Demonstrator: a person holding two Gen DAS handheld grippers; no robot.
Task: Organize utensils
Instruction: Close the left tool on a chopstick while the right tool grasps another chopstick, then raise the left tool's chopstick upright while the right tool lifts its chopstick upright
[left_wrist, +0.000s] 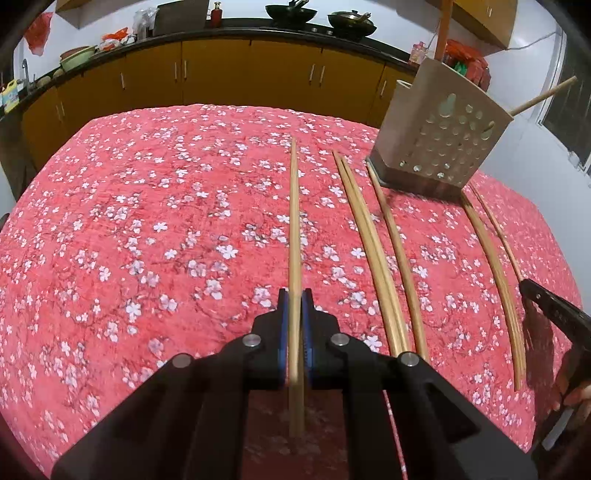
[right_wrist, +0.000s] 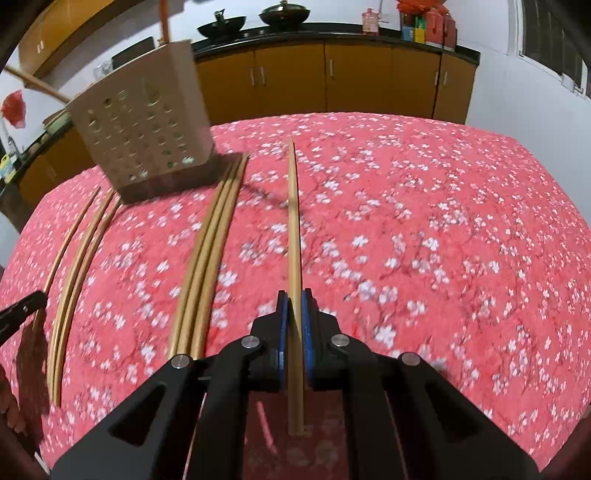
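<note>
My left gripper (left_wrist: 294, 295) is shut on a wooden chopstick (left_wrist: 294, 221) that points forward over the red floral tablecloth (left_wrist: 147, 240). My right gripper (right_wrist: 294, 297) is shut on another chopstick (right_wrist: 293, 221), also pointing forward. Several more chopsticks lie loose on the cloth, in the left wrist view (left_wrist: 373, 251) to the right of my held one, and in the right wrist view (right_wrist: 207, 266) to the left. A beige perforated utensil holder (left_wrist: 439, 140) stands at the back, with a wooden handle sticking out; it also shows in the right wrist view (right_wrist: 144, 122).
The other gripper's black tip shows at the right edge of the left wrist view (left_wrist: 554, 306) and the left edge of the right wrist view (right_wrist: 22, 310). Yellow kitchen cabinets (left_wrist: 221, 74) with woks on the counter stand behind the table.
</note>
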